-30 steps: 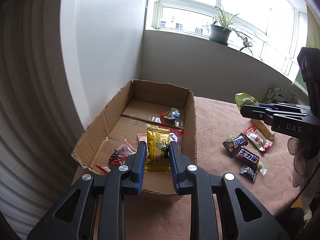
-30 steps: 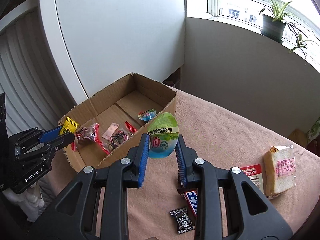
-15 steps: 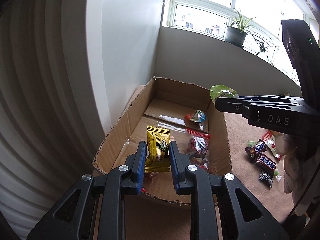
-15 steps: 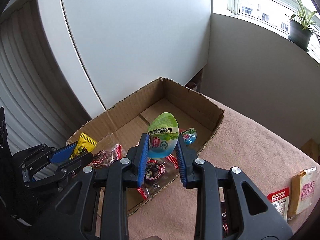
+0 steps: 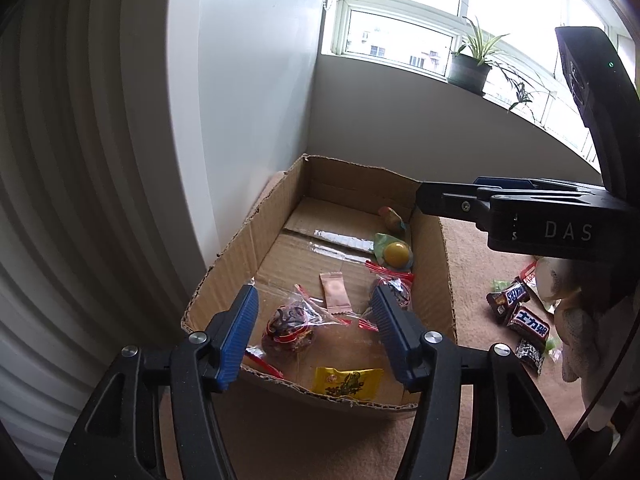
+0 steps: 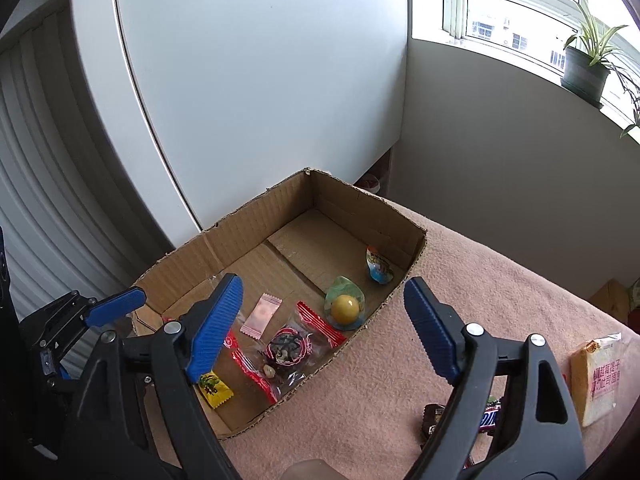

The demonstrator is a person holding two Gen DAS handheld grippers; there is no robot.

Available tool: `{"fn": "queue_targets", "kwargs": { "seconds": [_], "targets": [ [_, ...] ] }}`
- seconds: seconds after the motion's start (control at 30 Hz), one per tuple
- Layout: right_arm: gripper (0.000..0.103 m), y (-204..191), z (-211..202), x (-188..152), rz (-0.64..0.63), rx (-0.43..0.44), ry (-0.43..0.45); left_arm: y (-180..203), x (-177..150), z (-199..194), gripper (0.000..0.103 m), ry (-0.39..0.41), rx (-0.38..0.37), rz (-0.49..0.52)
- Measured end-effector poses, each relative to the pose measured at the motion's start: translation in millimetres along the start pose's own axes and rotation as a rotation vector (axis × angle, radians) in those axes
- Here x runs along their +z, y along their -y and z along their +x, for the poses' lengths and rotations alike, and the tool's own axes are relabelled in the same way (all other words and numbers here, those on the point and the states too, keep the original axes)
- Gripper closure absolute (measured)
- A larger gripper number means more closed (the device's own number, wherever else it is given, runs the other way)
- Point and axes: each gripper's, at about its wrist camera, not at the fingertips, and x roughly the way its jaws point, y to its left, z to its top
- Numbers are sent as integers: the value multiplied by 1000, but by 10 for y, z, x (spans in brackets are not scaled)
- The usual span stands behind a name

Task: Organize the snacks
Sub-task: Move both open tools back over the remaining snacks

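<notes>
An open cardboard box (image 5: pixel 236 256) (image 6: pixel 248 216) stands at the table's left end and holds several snacks. The yellow packet (image 5: pixel 347 381) (image 6: pixel 215 389) lies at the box's near wall. The green egg-shaped pack (image 5: pixel 393 251) (image 6: pixel 345 303) lies yolk side up toward the far right of the box. My left gripper (image 5: pixel 314 328) is open and empty above the near part of the box. My right gripper (image 6: pixel 320 322) is open and empty above the box's right side; in the left wrist view its arm (image 5: pixel 500 204) reaches over the box.
In the box also lie a pink sachet (image 5: pixel 335 293), red-edged clear packs (image 5: pixel 290 322) and a small jelly cup (image 6: pixel 379 266). On the pink cloth (image 6: pixel 460 280) right of the box lie chocolate bars (image 5: pixel 520 312) and a wrapped toast slice (image 6: pixel 598 376). A white wall panel stands behind the box.
Both grippers opened. The yellow packet dropped from the left gripper to the box's near edge. The green egg pack dropped from the right gripper into the box.
</notes>
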Motion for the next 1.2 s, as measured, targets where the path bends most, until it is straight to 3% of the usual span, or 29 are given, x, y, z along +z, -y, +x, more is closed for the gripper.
{"fn": "queue_targets", "kwargs": {
  "seconds": [0.37,0.73,0.9,1.1,1.2],
  "targets": [
    [14,486,-646,-302,33,-50,26,246,-8,-189,44,12,-60,6],
    [14,1347,-1236,-1069,199,-139,6,769,-143,-303,44,-5,-165,55],
    [14,1568,-1261,-1456,262,-136,-38,1046,-265,-256,44,-41,-210,93],
    [14,1554,-1100,-1765,264,-108,-96,1388,-448,-157,44,-102,-262,137],
    [23,1492,-978,-1821,234,-90,-120,1543,-546,-115,44,-130,-284,155]
  ]
}}
